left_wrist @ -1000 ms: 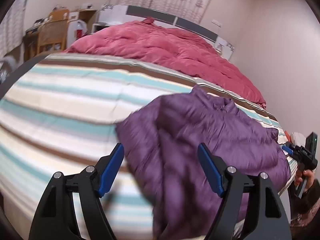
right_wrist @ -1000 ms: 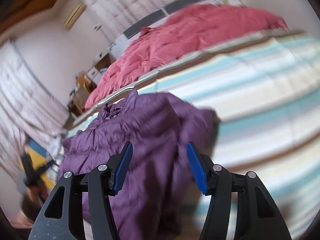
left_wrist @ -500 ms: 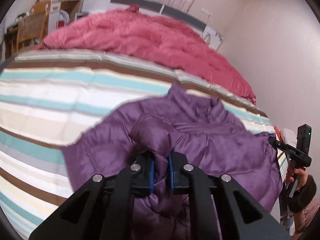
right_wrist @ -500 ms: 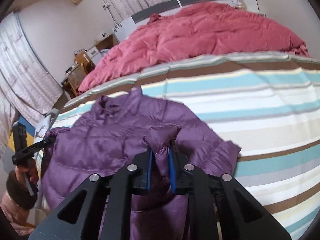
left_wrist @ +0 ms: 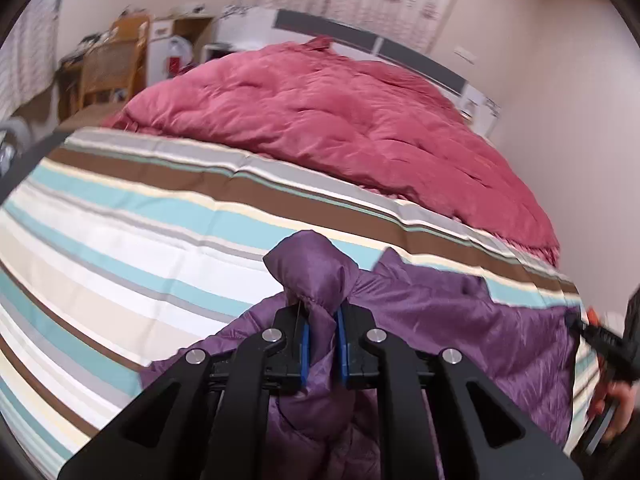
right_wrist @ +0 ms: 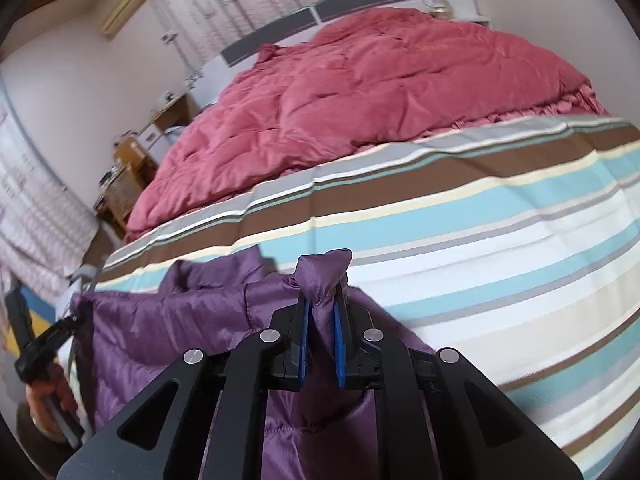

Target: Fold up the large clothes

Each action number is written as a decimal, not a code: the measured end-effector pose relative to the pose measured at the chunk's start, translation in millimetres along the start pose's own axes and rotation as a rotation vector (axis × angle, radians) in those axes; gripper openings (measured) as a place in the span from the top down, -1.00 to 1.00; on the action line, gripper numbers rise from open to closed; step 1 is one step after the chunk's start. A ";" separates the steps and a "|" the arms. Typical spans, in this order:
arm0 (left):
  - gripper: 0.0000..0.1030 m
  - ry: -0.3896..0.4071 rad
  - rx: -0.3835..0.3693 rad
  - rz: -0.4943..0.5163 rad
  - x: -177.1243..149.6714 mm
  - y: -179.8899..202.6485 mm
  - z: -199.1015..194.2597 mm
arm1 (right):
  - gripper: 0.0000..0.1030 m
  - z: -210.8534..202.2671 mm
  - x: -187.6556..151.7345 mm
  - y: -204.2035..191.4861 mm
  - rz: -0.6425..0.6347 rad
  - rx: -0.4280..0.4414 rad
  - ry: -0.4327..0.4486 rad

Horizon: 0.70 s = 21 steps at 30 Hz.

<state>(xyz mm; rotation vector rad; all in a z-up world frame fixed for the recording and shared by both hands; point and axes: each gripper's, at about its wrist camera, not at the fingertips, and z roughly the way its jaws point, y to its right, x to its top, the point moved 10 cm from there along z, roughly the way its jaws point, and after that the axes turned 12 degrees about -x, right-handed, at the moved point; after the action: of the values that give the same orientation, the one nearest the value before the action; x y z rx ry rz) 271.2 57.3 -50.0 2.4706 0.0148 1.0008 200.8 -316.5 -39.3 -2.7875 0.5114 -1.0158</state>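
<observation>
A purple puffer jacket [left_wrist: 460, 320] lies on the striped bedsheet [left_wrist: 120, 240] near the bed's front edge, its collar toward the red duvet. My left gripper [left_wrist: 320, 320] is shut on a bunched fold of the purple jacket and holds it lifted. My right gripper [right_wrist: 320, 312] is shut on another bunched fold of the same jacket [right_wrist: 180, 320]. Each gripper shows in the other's view, at the jacket's far side: the right one [left_wrist: 604, 344] and the left one [right_wrist: 44, 344].
A red duvet [left_wrist: 340, 120] covers the far half of the bed, also in the right wrist view [right_wrist: 360, 88]. A wooden chair [left_wrist: 112, 64] and shelves stand at the back left. A wall runs along the bed's right side [left_wrist: 560, 100].
Both grippers were open a second ago, then shut on folds of the jacket. They have since lifted the folds and drawn back, and more striped sheet shows now.
</observation>
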 end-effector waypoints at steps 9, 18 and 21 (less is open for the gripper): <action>0.77 -0.009 0.127 0.032 -23.8 -22.0 46.3 | 0.80 48.7 -12.9 1.1 -0.051 -0.141 0.038; 0.43 -0.003 0.090 -0.066 -46.2 -48.5 66.5 | 0.70 82.1 -33.5 5.3 -0.090 -0.204 0.040; 0.40 -0.017 0.094 -0.068 -50.2 -49.0 71.4 | 0.68 85.1 -34.4 5.1 -0.100 -0.217 0.040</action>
<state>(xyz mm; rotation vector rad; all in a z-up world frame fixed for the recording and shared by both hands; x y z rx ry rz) 289.4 61.7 -148.3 2.5449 0.1427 0.9713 229.6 -308.4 -126.2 -3.0158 0.5214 -1.0995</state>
